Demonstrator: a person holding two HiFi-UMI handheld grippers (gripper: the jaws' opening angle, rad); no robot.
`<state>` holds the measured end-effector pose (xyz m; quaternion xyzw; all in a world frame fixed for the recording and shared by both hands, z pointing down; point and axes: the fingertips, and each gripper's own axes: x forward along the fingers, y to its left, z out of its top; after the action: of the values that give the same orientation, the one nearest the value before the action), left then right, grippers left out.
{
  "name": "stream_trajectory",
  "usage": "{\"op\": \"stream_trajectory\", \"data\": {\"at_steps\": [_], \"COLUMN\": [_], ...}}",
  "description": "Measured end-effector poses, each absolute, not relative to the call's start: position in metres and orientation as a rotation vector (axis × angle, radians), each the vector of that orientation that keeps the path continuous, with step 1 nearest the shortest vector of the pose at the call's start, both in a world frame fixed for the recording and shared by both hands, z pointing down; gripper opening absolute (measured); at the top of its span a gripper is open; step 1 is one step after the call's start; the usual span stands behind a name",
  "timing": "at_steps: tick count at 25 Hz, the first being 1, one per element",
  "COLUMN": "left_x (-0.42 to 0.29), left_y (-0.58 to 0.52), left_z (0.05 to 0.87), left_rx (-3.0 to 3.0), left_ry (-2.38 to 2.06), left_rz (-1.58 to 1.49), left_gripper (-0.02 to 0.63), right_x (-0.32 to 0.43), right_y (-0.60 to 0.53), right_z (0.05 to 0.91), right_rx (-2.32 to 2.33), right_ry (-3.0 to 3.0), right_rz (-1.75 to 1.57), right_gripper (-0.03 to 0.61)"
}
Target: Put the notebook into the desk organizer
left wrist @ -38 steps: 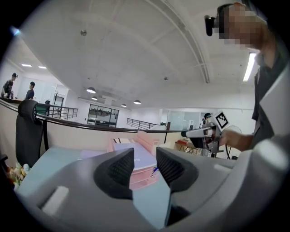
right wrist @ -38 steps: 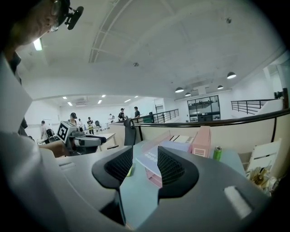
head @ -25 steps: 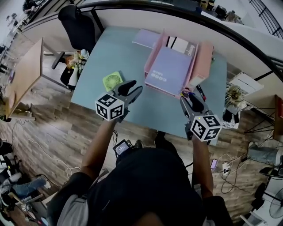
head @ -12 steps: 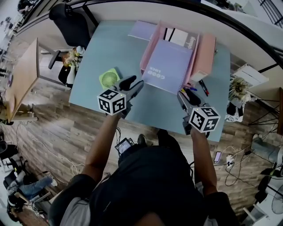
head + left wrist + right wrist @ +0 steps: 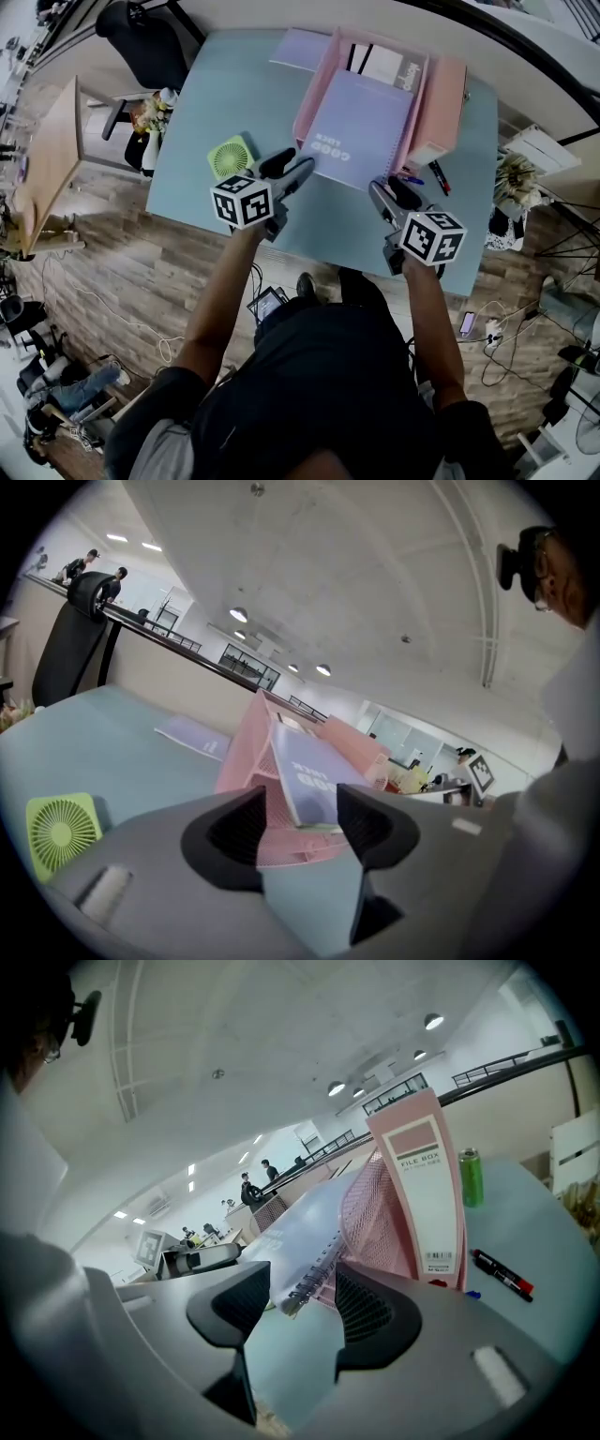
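Note:
The lavender spiral notebook [image 5: 361,127] lies tilted in the pink mesh desk organizer [image 5: 309,94], with its lower edge at the front lip. My left gripper [image 5: 295,167] hovers just short of the notebook's lower left corner. Its jaws have just been opening and hold nothing. My right gripper [image 5: 387,192] hangs off the lower right corner; its jaws have also just been opening and are empty. In the left gripper view the notebook [image 5: 305,775] shows beyond the spread jaws [image 5: 300,808]. The right gripper view has the notebook's wire spine [image 5: 309,1279] ahead of the open jaws [image 5: 300,1302].
A pink file box [image 5: 445,103] stands right of the organizer, with markers [image 5: 433,176] on the table beside it. A green fan [image 5: 230,157] sits left of my left gripper. A second lavender notebook [image 5: 295,47] lies flat at the back. A green can [image 5: 471,1177] stands behind the file box.
Both grippers have sunk a little toward the table, close to the notebook's front edge, and their jaws stand wider apart. The notebook has stayed in the organizer.

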<state>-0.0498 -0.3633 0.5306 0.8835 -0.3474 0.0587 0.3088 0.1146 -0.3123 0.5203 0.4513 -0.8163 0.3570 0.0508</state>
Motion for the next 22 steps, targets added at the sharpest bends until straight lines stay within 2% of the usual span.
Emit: {"op": "stream_trajectory", "data": {"at_steps": [8, 10, 15, 22], "left_x": [-0.041, -0.039, -0.038, -0.027], "left_y": [-0.364, -0.364, -0.362, -0.345], "left_z": [0.54, 0.539, 0.53, 0.506], "left_rx": [2.3, 2.301, 2.353, 2.537], "left_ry": [-0.874, -0.874, -0.93, -0.991], "left_rz": [0.165, 0.166, 0.199, 0.347], "left_gripper": [0.255, 0.217, 0.172, 0.146], "right_x": [0.108, 0.109, 0.109, 0.102], "right_y": [-0.316, -0.316, -0.315, -0.308], "right_z": [0.529, 0.528, 0.519, 0.498], "right_rx": [1.364, 1.376, 1.414, 1.443], "right_ry": [-2.467, -2.455, -2.437, -2.439], "right_rz": [1.17, 1.161, 1.17, 0.981], "right_gripper": [0.193, 0.181, 0.137, 0.109]}}
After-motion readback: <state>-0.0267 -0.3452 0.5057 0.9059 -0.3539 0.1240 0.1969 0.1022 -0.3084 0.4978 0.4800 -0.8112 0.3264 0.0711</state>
